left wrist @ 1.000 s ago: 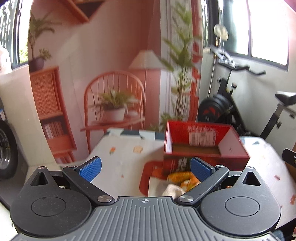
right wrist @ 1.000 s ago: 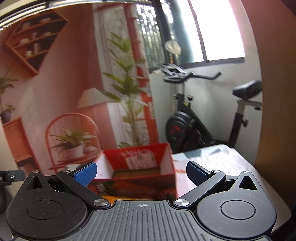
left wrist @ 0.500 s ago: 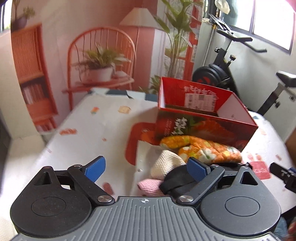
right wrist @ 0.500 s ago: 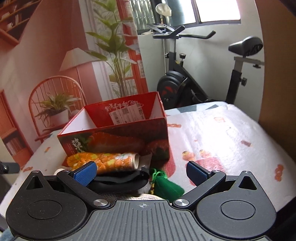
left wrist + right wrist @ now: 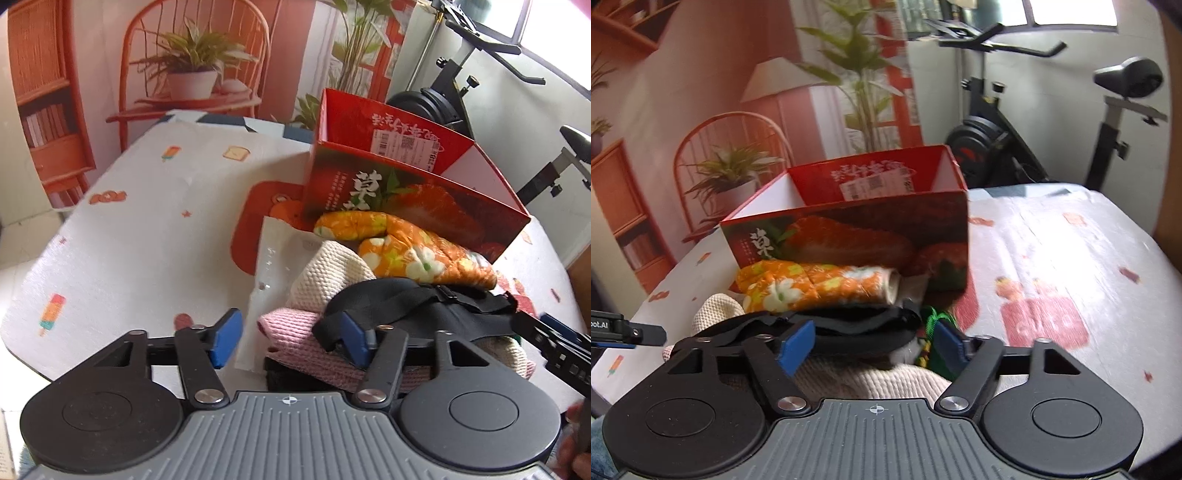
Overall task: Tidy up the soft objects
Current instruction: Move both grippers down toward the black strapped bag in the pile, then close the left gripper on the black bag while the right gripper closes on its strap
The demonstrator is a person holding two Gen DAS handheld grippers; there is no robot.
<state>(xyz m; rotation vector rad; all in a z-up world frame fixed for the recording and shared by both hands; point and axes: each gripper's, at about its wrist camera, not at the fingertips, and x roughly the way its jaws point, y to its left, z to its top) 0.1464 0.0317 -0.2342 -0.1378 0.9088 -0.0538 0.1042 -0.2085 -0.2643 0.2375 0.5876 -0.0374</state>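
Several soft things lie heaped low in the frame before the red box (image 5: 413, 184): pink knit (image 5: 295, 332), cream knit (image 5: 332, 273), flowered roll (image 5: 406, 251), black strap (image 5: 406, 299). Light, limp, likely to sag; pinch a thick fold. Left gripper (image 5: 288, 336) and right gripper (image 5: 871, 345) jaws are closing, nothing gripped yet.

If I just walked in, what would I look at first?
Probably the big red box with strawberries printed on it, standing open at the back of the table. Right in front of it lies a heap of soft things, topped by an orange flowery roll and a black strap.
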